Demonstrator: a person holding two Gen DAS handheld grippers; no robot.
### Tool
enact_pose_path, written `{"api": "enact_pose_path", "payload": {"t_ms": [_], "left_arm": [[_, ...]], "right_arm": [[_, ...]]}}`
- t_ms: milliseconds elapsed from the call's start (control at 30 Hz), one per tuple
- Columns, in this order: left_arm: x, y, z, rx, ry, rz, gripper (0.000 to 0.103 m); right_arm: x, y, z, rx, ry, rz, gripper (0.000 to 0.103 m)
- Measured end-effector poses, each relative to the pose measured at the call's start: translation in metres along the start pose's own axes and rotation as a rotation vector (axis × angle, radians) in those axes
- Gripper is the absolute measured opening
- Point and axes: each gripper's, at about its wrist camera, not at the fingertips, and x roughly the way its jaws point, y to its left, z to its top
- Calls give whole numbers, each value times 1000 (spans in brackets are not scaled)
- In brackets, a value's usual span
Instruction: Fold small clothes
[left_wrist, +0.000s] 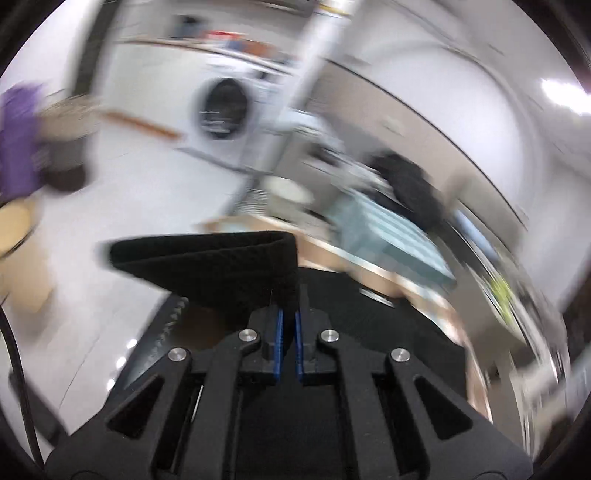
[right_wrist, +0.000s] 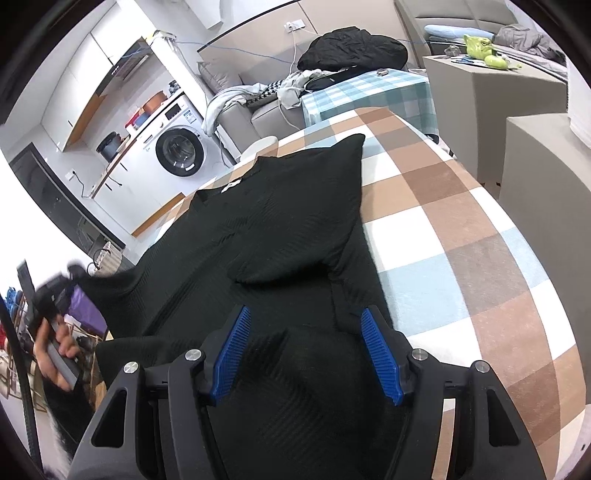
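**A:** Looking at the left wrist view, what does the left gripper (left_wrist: 289, 314) have?

**B:** Its blue pads (left_wrist: 279, 332) are pressed nearly together on a fold of the black sweater (left_wrist: 221, 266). The cuff end of a sleeve sticks out to the left above the fingertips, lifted off the surface. The background there is smeared by blur, though a washing machine (left_wrist: 223, 109) can be made out.

**A:** And the right gripper (right_wrist: 306, 354)?

**B:** Spread wide, nothing between its blue pads (right_wrist: 380, 358). It hovers over the near hem of the sweater; I cannot tell whether the fingers touch the cloth.

**A:** Where does the sweater lie?

**B:** In the right wrist view, the black sweater (right_wrist: 280, 221) is spread flat on the bench (right_wrist: 461, 240), which is covered by a checked cloth of brown, white and pale blue. The neck with its white label (right_wrist: 231, 186) points away from the camera. One sleeve is folded across the chest, its cuff lying toward the middle of the body. The other side of the garment rises at the left edge toward the person's left hand (right_wrist: 55, 350), which grips a handle.

**A:** Anything beyond the bench?

**B:** A grey sofa (right_wrist: 258, 110) piled with clothes, and a second table under a teal checked cloth (right_wrist: 369, 92), both well apart from the sweater.
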Motion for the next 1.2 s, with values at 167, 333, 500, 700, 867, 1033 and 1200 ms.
{"api": "enact_pose_path", "payload": {"t_ms": [167, 333, 500, 700, 867, 1033, 1200], "left_arm": [[57, -73, -35, 126, 265, -220, 8], [73, -85, -76, 187, 361, -151, 47], [46, -88, -105, 245, 343, -60, 57], [-25, -71, -121, 263, 261, 34, 77], [-59, -65, -121, 271, 239, 59, 93], [-83, -57, -128, 285, 238, 91, 102], [-103, -35, -136, 262, 231, 134, 102]], "right_arm": [[-6, -16, 0, 22, 0, 8, 64], [-6, -12, 2, -35, 11, -49, 70], [-7, 9, -2, -163, -22, -122, 84], [-3, 25, -5, -234, -23, -122, 88], [-3, 35, -9, -264, -21, -113, 91], [-7, 41, -15, -282, -16, -104, 94], [-15, 32, -25, -275, -15, -107, 97]]}}
